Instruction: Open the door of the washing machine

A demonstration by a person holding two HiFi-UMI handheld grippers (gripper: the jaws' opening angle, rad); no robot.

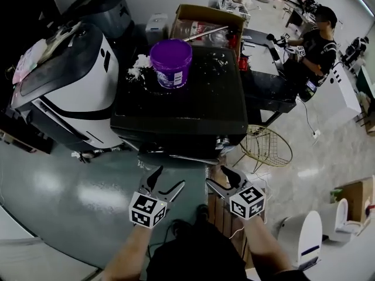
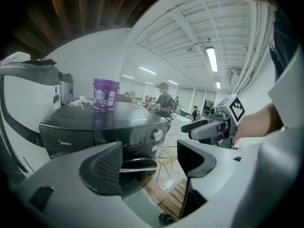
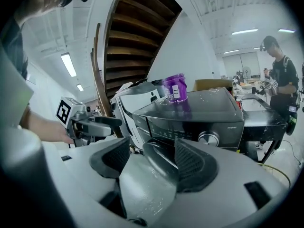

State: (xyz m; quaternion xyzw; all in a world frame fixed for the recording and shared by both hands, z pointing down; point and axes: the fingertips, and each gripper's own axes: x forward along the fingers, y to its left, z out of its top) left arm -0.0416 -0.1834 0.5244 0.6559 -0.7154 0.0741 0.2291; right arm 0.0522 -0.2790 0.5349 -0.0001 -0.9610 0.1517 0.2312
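We hold both grippers low in the head view, just in front of the black front-loading washing machine (image 1: 187, 107) that fills the middle of the frame. The left gripper (image 1: 169, 177) has its jaws wide apart and empty. In the left gripper view the machine's dark round glass door (image 2: 137, 164) shows in the gap, beyond the pads. The right gripper (image 1: 218, 177) has a narrower gap and grips nothing. In the right gripper view the door's curved rim sits between the pads, and we cannot tell whether it touches them.

On the machine's flat top, upper centre, stands a purple plastic bucket (image 1: 171, 62) beside a white crumpled heap (image 1: 139, 68). A white appliance (image 1: 64, 92) stands at the left, a gold wire basket (image 1: 266, 147) at the right on the glossy grey floor (image 1: 70, 192), and a person (image 1: 316, 40) works at the upper right.
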